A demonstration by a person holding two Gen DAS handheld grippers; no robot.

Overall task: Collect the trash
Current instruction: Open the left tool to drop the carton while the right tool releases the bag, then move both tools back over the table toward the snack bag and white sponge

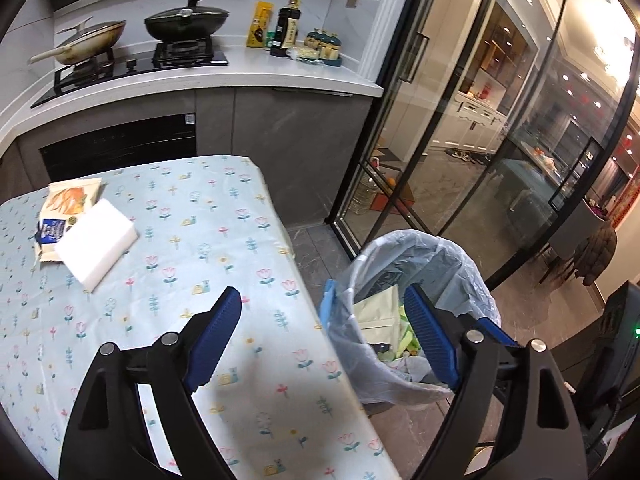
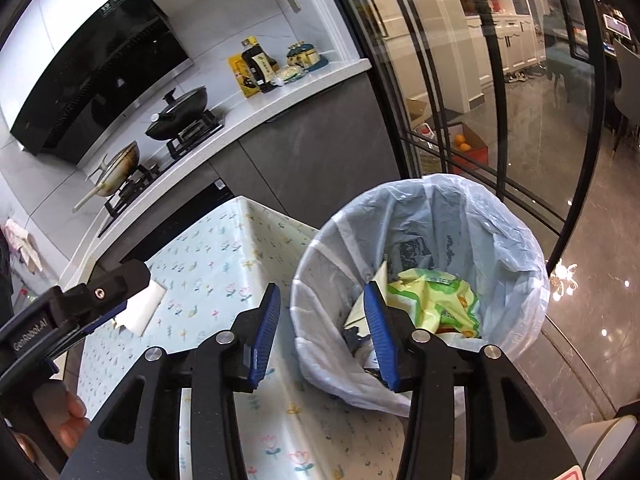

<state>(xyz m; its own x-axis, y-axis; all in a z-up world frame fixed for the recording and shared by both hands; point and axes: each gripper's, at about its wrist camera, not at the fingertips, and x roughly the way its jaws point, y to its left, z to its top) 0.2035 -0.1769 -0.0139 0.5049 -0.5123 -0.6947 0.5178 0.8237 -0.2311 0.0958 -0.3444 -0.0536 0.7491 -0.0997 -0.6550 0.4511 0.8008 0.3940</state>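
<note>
A trash bin lined with a pale plastic bag (image 1: pixel 460 272) (image 2: pixel 500 240) stands on the floor beside the table's right edge. Inside lie a crumpled green-yellow wrapper (image 2: pixel 440 296) and other paper scraps (image 1: pixel 376 312). On the floral tablecloth (image 1: pixel 200 240) at the far left lie a white foam block (image 1: pixel 98 236) and, under it, a snack packet (image 1: pixel 64 208). My left gripper (image 1: pixel 324 336) is open and empty over the table's right edge. My right gripper (image 2: pixel 324 332) is open and empty above the bin's near rim. The left gripper's body (image 2: pixel 80 304) shows at left in the right wrist view.
A kitchen counter (image 1: pixel 240 80) with a stove, two pans (image 1: pixel 184 24) and bottles (image 1: pixel 288 28) runs behind the table. Glass sliding doors (image 1: pixel 460 140) stand to the right of the bin. Grey tile floor (image 2: pixel 580 320) surrounds the bin.
</note>
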